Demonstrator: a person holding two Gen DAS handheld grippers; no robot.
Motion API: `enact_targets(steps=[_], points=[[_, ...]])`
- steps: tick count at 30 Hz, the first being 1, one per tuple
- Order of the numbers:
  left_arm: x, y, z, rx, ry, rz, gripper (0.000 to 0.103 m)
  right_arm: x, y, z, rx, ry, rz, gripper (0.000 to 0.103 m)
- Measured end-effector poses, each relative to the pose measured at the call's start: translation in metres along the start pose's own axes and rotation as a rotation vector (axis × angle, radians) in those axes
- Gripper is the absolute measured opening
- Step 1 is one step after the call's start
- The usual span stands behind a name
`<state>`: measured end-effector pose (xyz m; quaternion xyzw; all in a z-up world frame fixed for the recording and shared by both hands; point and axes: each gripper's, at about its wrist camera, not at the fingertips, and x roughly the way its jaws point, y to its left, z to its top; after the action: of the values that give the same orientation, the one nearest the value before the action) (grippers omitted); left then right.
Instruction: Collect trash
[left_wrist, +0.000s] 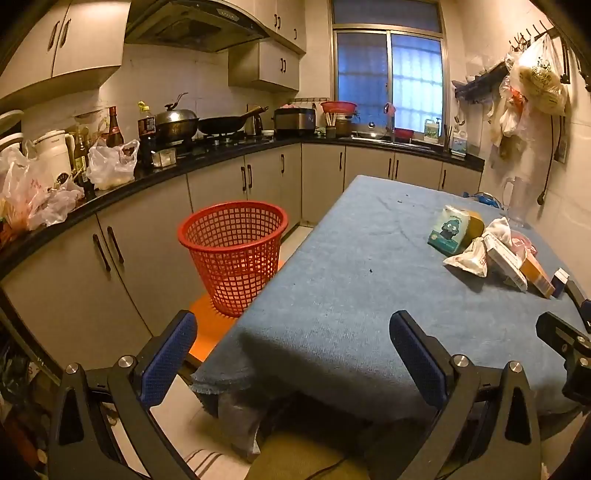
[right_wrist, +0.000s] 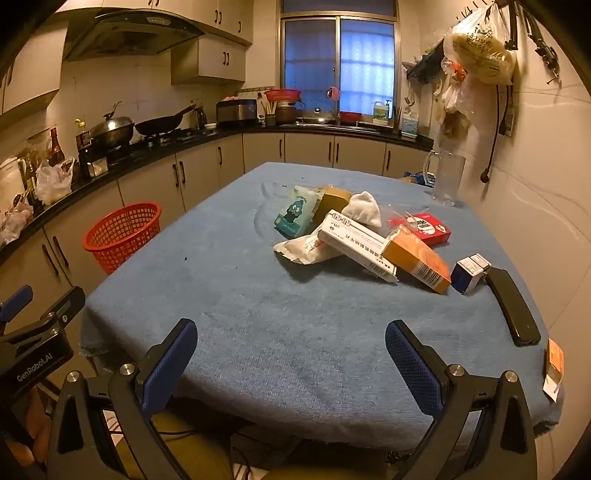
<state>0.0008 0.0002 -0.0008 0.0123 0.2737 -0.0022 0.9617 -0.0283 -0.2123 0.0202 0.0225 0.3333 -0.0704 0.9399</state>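
Both sets of fingers spread wide and empty: left gripper (left_wrist: 293, 363), right gripper (right_wrist: 291, 369). Trash pile (right_wrist: 364, 238) heaped on the blue-clothed counter (right_wrist: 258, 317), ahead and slightly right of the right gripper, far right of the left. Long white box (right_wrist: 356, 245) lying diagonally. Red basket (left_wrist: 233, 254) off the counter's left edge. Nearer to the pile: the right.

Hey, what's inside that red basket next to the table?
The red basket looks empty in the left wrist view: only its own mesh wall and floor show through the open top. It stands on an orange stool. The table edge covers its lower right side.
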Motion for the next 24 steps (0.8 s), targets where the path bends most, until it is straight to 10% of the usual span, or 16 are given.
enact_targets(steps=[24], points=[[0.0004,0.0022,-0.004,-0.006,0.017,-0.005,0.103,0.0013,0.0017,-0.0055,-0.014,0.017,-0.005,0.103]])
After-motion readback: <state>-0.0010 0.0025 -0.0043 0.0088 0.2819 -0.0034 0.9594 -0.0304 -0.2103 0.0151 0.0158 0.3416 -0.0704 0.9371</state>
